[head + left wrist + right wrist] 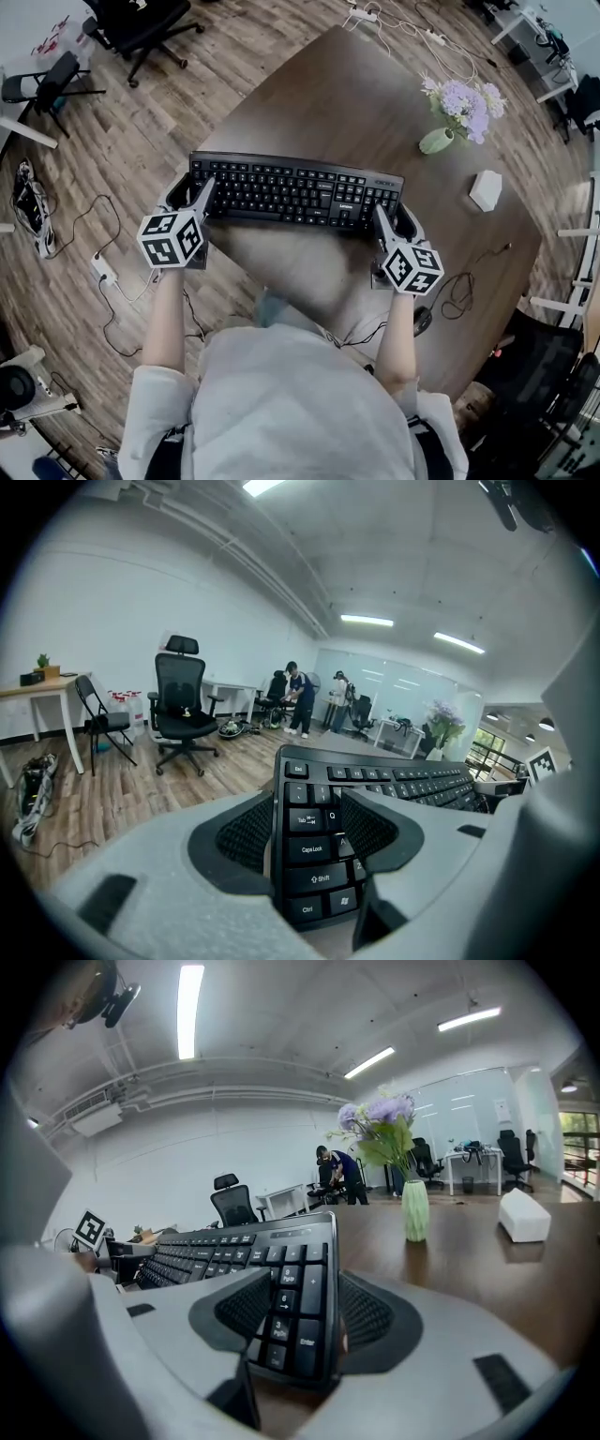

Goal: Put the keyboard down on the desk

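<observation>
The left tongs (192,199) are pinching the keyboard (295,190) at its left end, the right tongs (392,225) its right end; it is spanning between the 2, over the desk (356,94).

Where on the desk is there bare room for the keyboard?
Bare: the far stretch of the desk beyond the keyboard, left of the flower vase, and the near strip between keyboard and desk edge. Crowded: the right side, with the vase and a white box.

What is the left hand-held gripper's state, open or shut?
Shut: the left hand-held gripper clamps the keyboard at its Caps Lock end, between both pads.
</observation>
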`<state>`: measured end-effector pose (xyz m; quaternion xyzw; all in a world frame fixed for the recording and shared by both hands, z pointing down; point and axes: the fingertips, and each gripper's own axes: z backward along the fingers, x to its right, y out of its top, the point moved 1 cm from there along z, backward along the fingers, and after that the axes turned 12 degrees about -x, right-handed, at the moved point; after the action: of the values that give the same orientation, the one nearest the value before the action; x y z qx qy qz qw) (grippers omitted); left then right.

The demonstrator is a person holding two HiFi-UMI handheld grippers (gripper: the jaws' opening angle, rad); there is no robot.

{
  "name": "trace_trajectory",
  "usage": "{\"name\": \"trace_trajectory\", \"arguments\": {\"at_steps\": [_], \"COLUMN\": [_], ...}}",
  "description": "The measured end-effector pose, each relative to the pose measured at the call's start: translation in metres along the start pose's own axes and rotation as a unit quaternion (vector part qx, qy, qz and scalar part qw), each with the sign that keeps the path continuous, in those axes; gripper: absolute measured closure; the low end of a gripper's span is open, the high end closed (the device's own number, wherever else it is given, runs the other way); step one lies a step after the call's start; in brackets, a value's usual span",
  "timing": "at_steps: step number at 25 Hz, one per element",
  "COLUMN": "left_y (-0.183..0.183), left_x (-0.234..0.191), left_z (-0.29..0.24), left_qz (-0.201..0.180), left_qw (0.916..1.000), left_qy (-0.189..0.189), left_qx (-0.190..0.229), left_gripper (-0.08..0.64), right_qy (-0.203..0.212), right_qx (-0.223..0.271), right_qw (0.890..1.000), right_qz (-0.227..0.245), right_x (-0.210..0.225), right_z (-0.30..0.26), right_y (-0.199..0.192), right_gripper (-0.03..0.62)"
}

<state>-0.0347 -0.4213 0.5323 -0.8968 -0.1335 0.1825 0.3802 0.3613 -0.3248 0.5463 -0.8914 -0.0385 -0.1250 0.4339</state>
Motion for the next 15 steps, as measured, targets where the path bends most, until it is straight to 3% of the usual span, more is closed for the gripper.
{"name": "trace_trajectory", "arguments": {"at_steps": [15], "left_y": [-0.037], "left_x": [-0.029], "left_z": [-0.043], "left_qz": [0.025], "left_qw": [0.9971], "left_qy": [0.0], "left_qx": [-0.072], "left_gripper": [0.348], "right_qy": [-0.01], "right_qx": [-0.067], "right_qw": [0.998], "right_qz": [-0.016], "right_x": [0.003], "right_z": [-0.042], "right_y": [-0.034], "right_gripper": [0.37]}}
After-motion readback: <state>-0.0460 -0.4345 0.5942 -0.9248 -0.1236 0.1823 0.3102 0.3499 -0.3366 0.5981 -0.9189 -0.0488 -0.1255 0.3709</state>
